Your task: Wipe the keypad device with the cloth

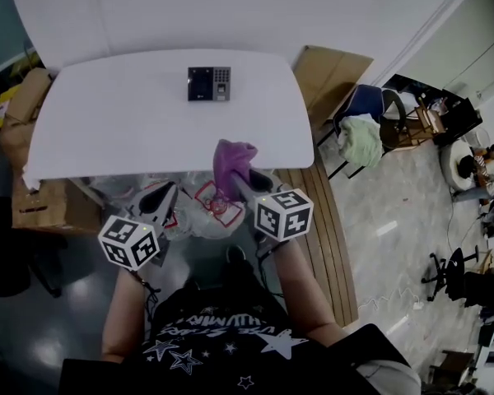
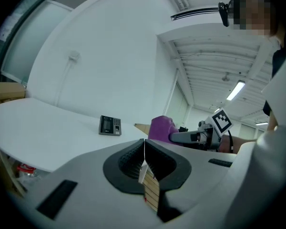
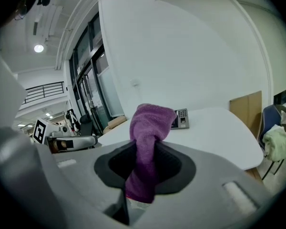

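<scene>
Nearest, the right gripper (image 3: pixel 144 159) pinches the purple cloth (image 3: pixel 151 120) bunched upright, ready for wiping. The left gripper (image 2: pixel 144 149) is closed and empty. The keypad device (image 1: pixel 208 83) lies well ahead, near the table's (image 1: pixel 107 134) far edge.

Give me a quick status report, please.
Right gripper shut on purple cloth. Left gripper shut, empty. Keypad device on table, beyond both grippers. Nothing in between.
</scene>
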Action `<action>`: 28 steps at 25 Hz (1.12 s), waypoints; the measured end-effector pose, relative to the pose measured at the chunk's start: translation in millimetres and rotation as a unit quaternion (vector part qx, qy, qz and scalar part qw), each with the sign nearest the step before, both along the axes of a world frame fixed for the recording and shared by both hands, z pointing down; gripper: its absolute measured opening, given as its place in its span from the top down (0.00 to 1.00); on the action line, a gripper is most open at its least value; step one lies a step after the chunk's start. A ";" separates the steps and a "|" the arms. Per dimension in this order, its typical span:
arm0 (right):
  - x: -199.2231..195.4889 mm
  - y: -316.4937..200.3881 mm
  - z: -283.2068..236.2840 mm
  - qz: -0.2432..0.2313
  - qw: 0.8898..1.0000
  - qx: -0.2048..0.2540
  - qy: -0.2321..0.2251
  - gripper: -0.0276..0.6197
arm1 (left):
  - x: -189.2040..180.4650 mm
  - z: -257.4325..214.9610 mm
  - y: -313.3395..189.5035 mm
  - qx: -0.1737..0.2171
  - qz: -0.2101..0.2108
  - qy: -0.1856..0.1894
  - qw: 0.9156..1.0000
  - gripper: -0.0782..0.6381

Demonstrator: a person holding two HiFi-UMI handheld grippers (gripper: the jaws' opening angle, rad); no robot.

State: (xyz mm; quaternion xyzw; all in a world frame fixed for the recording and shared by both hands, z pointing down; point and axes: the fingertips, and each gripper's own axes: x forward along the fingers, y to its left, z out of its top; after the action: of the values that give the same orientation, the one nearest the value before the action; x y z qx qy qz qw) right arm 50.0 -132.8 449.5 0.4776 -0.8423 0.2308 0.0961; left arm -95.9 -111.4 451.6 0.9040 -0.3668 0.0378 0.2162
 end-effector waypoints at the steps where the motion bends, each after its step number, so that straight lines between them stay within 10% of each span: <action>1: 4.6 -6.8 0.4 -0.006 1.000 -0.001 -0.001 0.81 | 4.1 -0.8 -5.8 -0.001 -0.008 0.001 1.000 0.88; 28: 103.2 -81.8 10.8 -0.106 0.994 -0.017 -0.015 0.81 | 105.8 -10.1 -48.6 -0.009 -0.109 -0.011 0.994 0.88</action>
State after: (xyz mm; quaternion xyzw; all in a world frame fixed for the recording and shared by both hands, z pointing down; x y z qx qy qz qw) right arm 153.1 -214.6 460.4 0.3806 -0.8854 0.2405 0.1152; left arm 9.9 -160.0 441.6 0.8564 -0.4650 0.0276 0.2227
